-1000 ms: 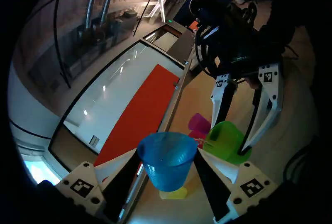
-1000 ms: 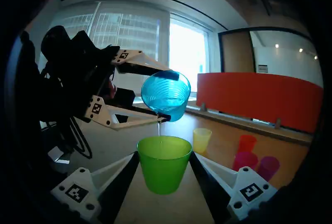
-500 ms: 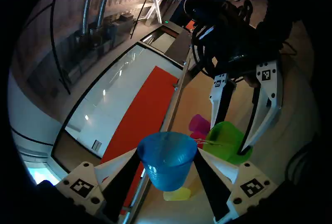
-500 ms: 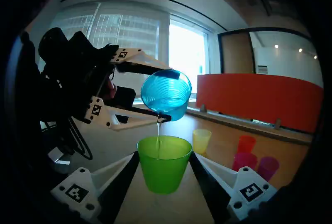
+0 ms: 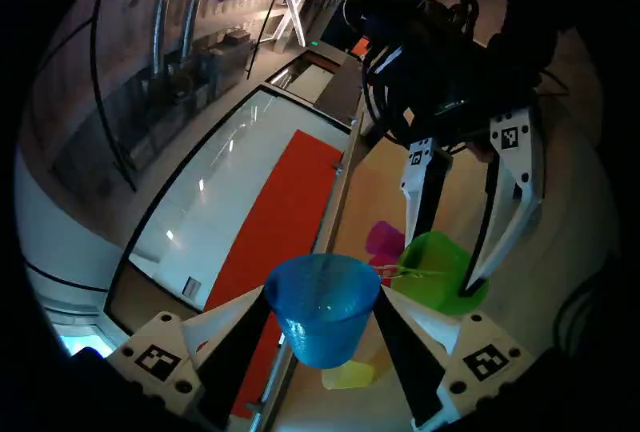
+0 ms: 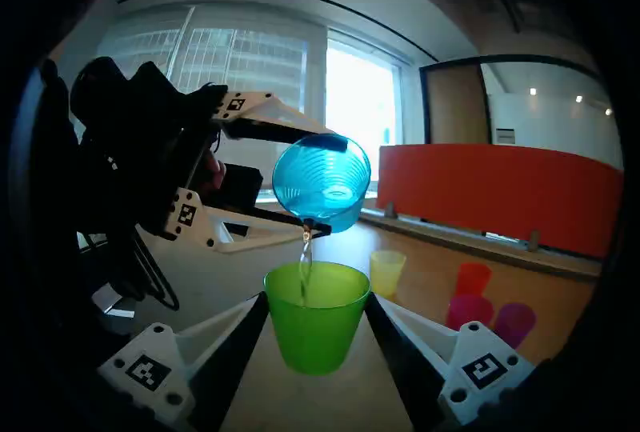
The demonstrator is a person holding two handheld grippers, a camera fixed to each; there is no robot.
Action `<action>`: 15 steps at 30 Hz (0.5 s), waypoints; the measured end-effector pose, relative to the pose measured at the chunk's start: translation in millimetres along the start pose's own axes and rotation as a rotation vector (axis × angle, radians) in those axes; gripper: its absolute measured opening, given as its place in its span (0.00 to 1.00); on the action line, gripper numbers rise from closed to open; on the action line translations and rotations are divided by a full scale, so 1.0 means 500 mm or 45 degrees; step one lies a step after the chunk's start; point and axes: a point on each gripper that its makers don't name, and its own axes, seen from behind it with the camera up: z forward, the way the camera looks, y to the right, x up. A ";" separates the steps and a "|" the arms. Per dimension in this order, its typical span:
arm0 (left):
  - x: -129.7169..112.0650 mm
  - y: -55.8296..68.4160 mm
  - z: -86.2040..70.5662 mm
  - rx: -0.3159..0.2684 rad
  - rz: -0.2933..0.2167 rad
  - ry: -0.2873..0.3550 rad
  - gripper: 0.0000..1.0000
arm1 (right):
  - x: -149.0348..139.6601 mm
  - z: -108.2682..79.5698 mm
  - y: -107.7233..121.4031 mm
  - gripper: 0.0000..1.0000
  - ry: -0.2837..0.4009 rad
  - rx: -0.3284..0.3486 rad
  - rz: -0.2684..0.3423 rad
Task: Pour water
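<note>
The left gripper point(image 5: 322, 302) was clenched on the blue cup point(image 5: 322, 316), with both fingers pressed on its sides. In the right gripper view that cup was seen tipped over, its mouth turned toward the camera and its lip lowest.

The right gripper point(image 6: 317, 304) was clamped on the green cup point(image 6: 317, 332), which was held upright between its fingers with the mouth up. The blue cup was held above and just ahead of the green cup, with a clear gap between them. A thin water stream point(image 6: 304, 260) was seen falling from the blue cup's lower lip into the green cup.

In the left gripper view the green cup was seen ahead and to the right of the blue cup, pinched between the other gripper's white fingers.

Ahead and right of the right gripper, four cups were stood on the bench point(image 6: 424, 268): a yellow cup point(image 6: 387, 270) nearest, then an orange cup point(image 6: 474, 278), a pink cup point(image 6: 468, 308) and a purple cup point(image 6: 516, 322). An orange panel point(image 6: 496, 192) was seen behind them, and a bright window point(image 6: 364, 104) straight ahead.
</note>
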 end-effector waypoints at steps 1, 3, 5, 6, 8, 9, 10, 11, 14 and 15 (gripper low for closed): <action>0.000 -0.001 0.000 0.001 0.006 0.000 0.86 | 0.000 0.000 0.000 0.91 0.000 0.000 0.000; 0.001 -0.001 0.000 0.002 0.016 0.000 0.86 | -0.001 0.000 0.000 0.91 0.000 -0.001 -0.001; 0.002 -0.001 0.001 0.003 0.021 0.000 0.86 | -0.001 0.000 0.001 0.91 0.002 -0.002 -0.001; 0.003 0.000 0.002 0.003 0.024 0.000 0.86 | -0.001 0.000 0.001 0.91 0.002 -0.002 -0.001; 0.004 0.001 0.001 0.002 0.026 0.000 0.86 | 0.000 0.000 -0.001 0.91 0.002 -0.001 0.000; 0.004 0.001 0.001 0.002 0.028 0.000 0.86 | 0.001 0.000 -0.001 0.91 0.002 0.000 0.000; 0.005 0.000 0.001 0.003 0.030 -0.001 0.86 | 0.001 0.000 -0.001 0.91 0.001 -0.001 -0.002; 0.005 0.000 0.001 0.005 0.032 -0.001 0.86 | 0.001 0.000 -0.001 0.91 0.001 -0.002 -0.003; 0.008 -0.002 0.001 0.007 0.039 0.000 0.86 | 0.000 -0.001 0.000 0.91 0.000 -0.003 -0.004; 0.009 -0.002 0.001 0.007 0.041 0.001 0.86 | -0.001 -0.001 0.000 0.91 0.000 -0.003 -0.004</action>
